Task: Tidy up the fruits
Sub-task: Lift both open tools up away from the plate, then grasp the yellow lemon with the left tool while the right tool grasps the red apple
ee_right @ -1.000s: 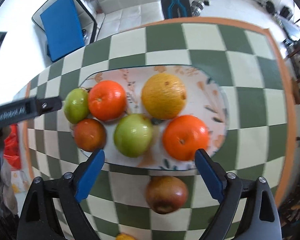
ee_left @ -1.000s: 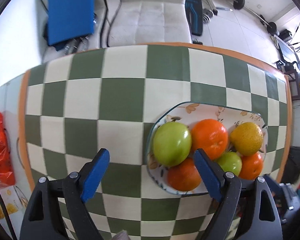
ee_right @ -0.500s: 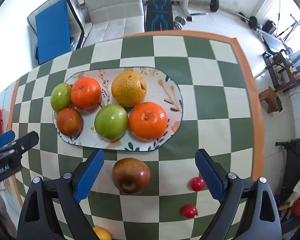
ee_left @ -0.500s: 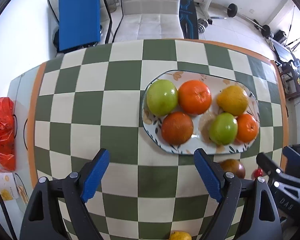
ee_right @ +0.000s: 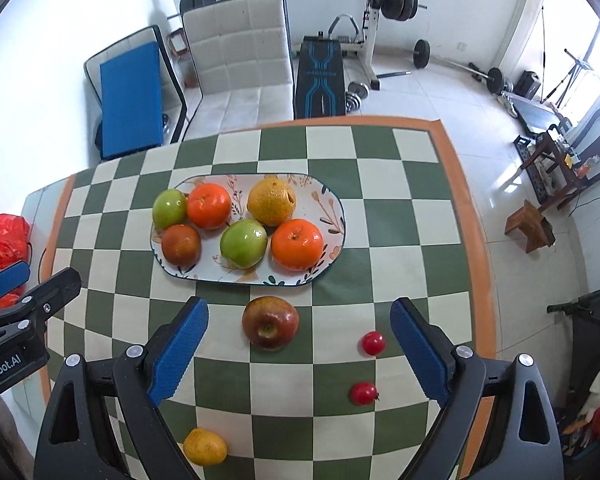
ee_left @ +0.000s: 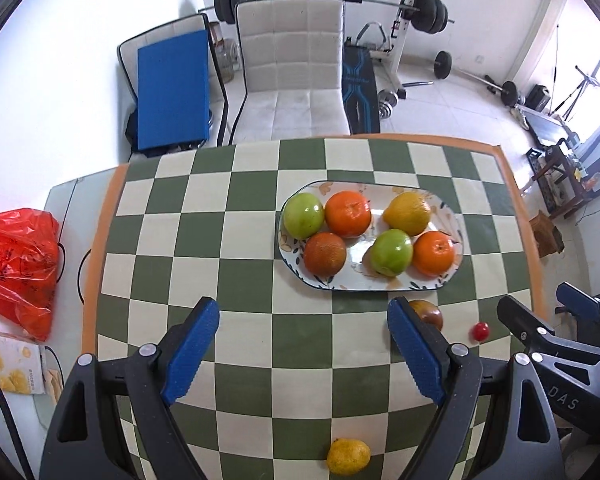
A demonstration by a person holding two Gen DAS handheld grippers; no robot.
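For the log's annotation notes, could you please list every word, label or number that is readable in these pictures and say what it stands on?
"DAS" on the right gripper body, in the left wrist view; it may be part of a longer word.
"enRobot.AI" on the left gripper body, in the right wrist view; the first letters are cut off by the frame edge.
Print on the red bag and yellow packet: too small and blurred to read.

The left claw (ee_left: 303,346) finger hides half the red apple (ee_left: 430,313).
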